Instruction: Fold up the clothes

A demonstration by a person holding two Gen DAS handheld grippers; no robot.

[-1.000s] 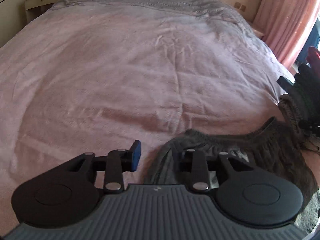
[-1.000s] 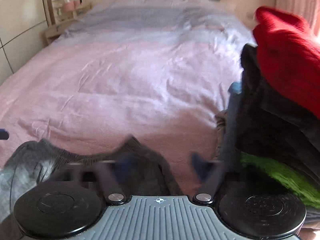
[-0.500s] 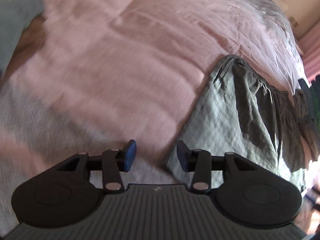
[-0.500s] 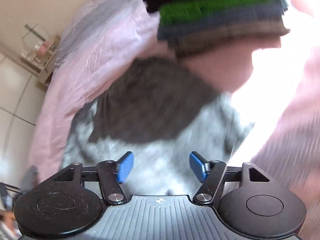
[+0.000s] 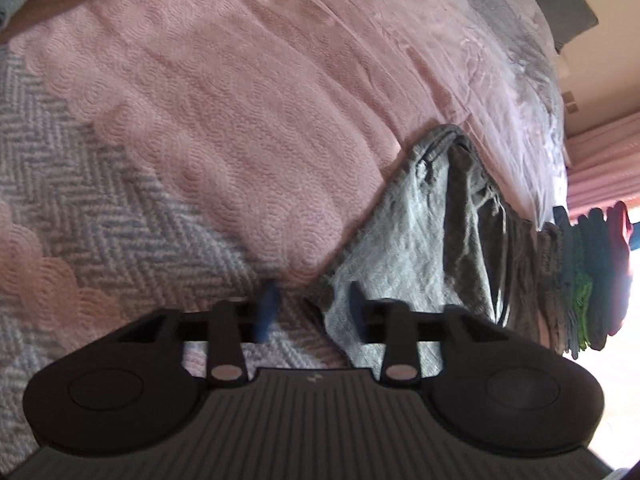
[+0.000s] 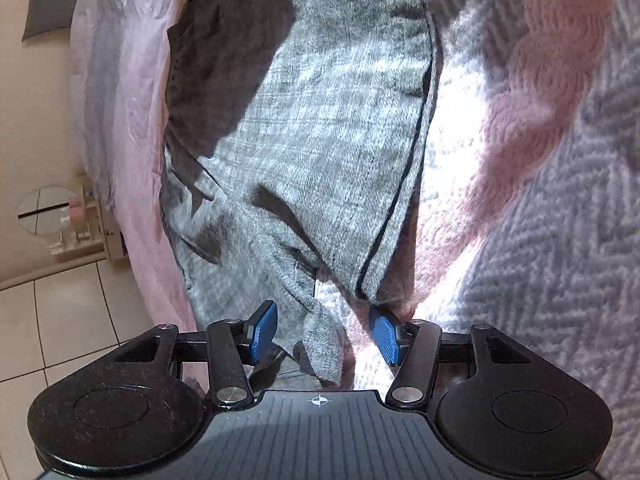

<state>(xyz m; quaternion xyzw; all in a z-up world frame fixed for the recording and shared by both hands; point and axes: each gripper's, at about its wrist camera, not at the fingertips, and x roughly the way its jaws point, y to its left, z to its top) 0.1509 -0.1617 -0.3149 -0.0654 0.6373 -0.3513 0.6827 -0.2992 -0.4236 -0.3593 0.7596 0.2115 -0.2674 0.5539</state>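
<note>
A grey pair of shorts (image 5: 424,240) lies spread on the pink bedspread (image 5: 240,120), its waistband with a drawstring toward the far side. My left gripper (image 5: 312,308) is open, low over one bottom corner of the shorts, which lies between the fingers. In the right wrist view the shorts (image 6: 320,140) fill the middle. My right gripper (image 6: 324,334) is open, with a rumpled hem corner of the shorts between its blue pads.
A stack of folded clothes (image 5: 580,280) in grey, green, blue and red sits at the right beyond the shorts. The bedspread has grey herringbone bands (image 5: 100,208). A white tiled floor (image 6: 60,320) and a shelf with a round mirror (image 6: 48,216) lie beside the bed.
Both grippers have swung down from the waistband end of the shorts to the hem end and dropped close to the cloth. Both stay open.
</note>
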